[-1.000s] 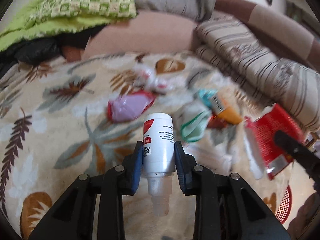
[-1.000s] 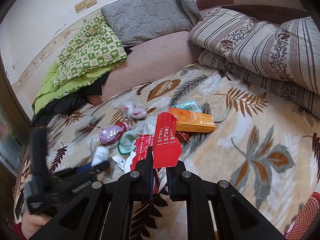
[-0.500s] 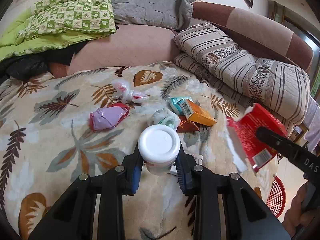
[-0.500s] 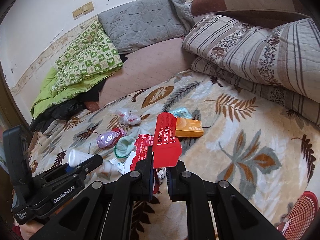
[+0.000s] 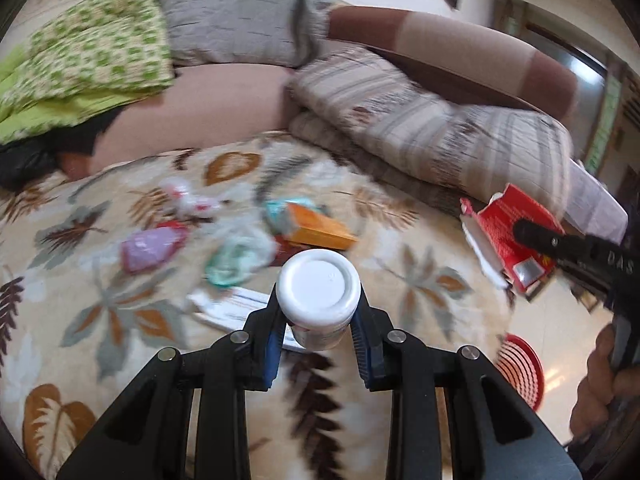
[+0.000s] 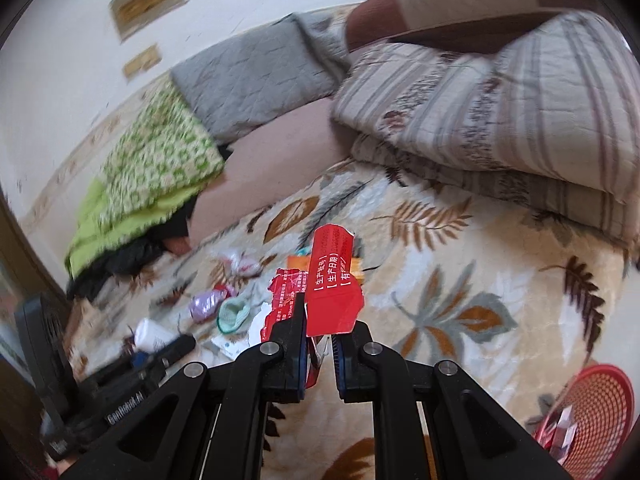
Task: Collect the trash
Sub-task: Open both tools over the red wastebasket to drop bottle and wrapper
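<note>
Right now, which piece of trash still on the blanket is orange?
The box, a long flat carton beside the teal wrapper; the other loose pieces are purple, white or clear.

The right gripper [image 6: 320,344] pinches a torn red wrapper [image 6: 332,292] above a leaf-patterned blanket [image 6: 460,280]. At lower left the left gripper [image 6: 160,354] clamps a white bottle [image 6: 150,334]. A red basket [image 6: 600,404] sits at lower right, off the blanket
</note>
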Available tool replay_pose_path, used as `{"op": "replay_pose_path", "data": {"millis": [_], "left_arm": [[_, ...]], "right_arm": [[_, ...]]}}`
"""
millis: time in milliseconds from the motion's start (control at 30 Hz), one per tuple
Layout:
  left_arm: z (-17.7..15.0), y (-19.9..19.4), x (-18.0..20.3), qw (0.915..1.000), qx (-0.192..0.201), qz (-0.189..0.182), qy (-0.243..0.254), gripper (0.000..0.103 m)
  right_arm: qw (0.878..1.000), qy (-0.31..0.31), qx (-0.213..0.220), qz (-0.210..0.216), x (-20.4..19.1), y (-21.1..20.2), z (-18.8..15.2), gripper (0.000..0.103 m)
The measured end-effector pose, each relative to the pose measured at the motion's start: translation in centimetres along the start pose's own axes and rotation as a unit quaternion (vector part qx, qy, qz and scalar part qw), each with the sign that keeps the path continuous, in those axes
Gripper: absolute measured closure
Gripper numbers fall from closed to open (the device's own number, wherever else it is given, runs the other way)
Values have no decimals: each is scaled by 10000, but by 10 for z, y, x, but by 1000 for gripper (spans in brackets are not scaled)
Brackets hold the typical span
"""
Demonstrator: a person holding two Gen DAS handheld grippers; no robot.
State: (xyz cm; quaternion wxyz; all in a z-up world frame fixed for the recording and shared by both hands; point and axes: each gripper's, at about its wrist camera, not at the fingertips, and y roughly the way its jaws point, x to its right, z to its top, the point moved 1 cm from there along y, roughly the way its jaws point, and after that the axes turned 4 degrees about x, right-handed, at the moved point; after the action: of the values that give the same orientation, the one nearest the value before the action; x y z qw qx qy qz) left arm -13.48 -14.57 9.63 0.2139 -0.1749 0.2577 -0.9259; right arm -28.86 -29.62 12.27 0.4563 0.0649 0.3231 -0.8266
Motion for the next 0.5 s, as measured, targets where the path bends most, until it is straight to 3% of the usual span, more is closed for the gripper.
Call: {"op": "replay_pose_path", "data": {"millis": [133,233,500], "left_arm": [[-6,4,45,9981,-172,-566,173,74],[-14,15,87,9932,-388,-1026,391,74],[-52,57,214,9671,-1175,-2057,926,74]], "right_arm": [[9993,232,174,-219,41,-38,0,92],[9975,276,166,-630,89,-73,-18,92],[9826,675,-156,-1721,215,-139,-65,92]]}}
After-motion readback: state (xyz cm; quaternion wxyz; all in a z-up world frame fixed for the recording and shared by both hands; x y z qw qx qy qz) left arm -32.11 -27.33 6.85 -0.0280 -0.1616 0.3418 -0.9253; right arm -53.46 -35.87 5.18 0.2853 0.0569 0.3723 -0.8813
